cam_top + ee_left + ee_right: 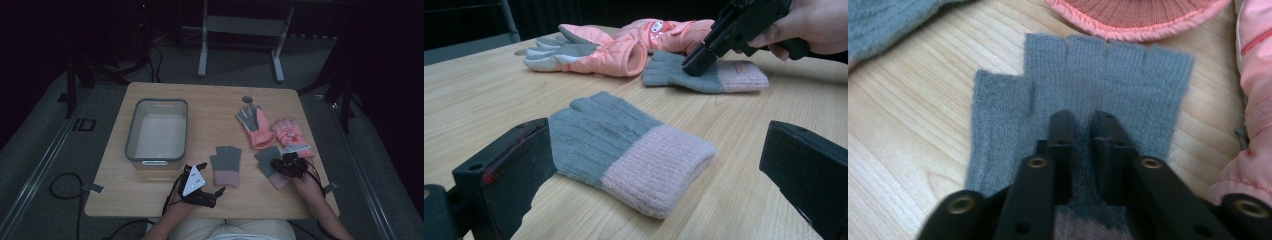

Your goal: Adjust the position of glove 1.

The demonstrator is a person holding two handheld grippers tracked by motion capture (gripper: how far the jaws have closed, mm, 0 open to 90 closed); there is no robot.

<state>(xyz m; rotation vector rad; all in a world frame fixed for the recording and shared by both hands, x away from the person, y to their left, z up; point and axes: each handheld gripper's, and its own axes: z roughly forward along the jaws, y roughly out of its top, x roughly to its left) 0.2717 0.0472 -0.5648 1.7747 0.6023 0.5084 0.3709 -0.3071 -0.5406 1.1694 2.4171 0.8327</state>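
step: grey knit glove on bench, just in front of pink ski gloves, is being pinched by R tongs; jaws nearly together on fabric.
L tongs: being held wide open, nothing gripped, 2nd knit glove lying between jaws.
next: lift w/o slipping is being called for, prob. toward grey bin.

Left hand-held gripper agape, right hand-held gripper pinched nearly closed.
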